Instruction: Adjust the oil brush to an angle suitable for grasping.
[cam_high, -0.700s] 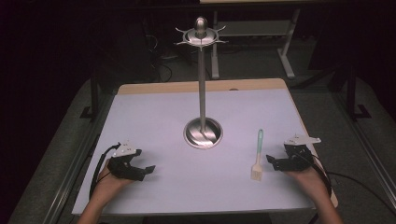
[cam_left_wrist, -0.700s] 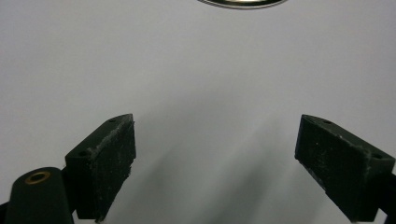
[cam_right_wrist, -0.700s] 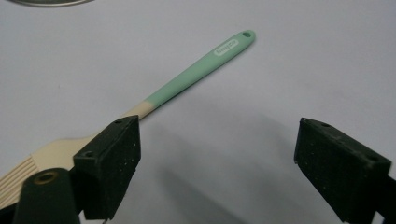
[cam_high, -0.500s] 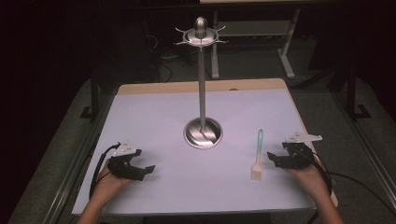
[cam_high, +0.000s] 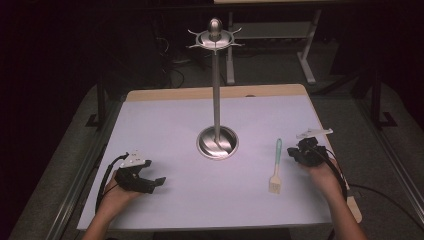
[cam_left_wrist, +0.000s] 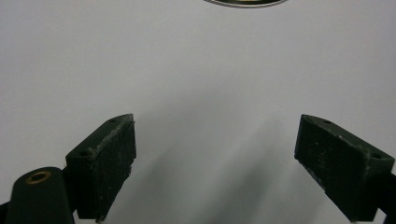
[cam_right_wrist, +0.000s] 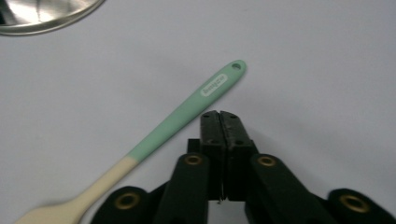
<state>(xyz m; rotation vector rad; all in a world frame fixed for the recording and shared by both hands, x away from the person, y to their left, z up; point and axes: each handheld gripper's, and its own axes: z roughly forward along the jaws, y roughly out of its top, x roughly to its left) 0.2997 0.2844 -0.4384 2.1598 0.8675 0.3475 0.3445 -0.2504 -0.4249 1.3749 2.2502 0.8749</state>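
Observation:
A small brush with a mint-green handle and a cream head lies on the white table top, right of the stand's base. In the right gripper view the brush runs diagonally just left of my jaws. My right gripper rests on the table just right of the brush; its jaws are pressed together with nothing between them. My left gripper sits at the near left with its jaws wide apart and nothing between them.
A tall steel hanging stand with a round base and a hooked crown stands mid-table. The base rim shows at the top of both gripper views. Dark floor and table legs lie beyond the far edge.
The right hand has shifted slightly to the right, away from the brush. The left hand and the brush have stayed where they were.

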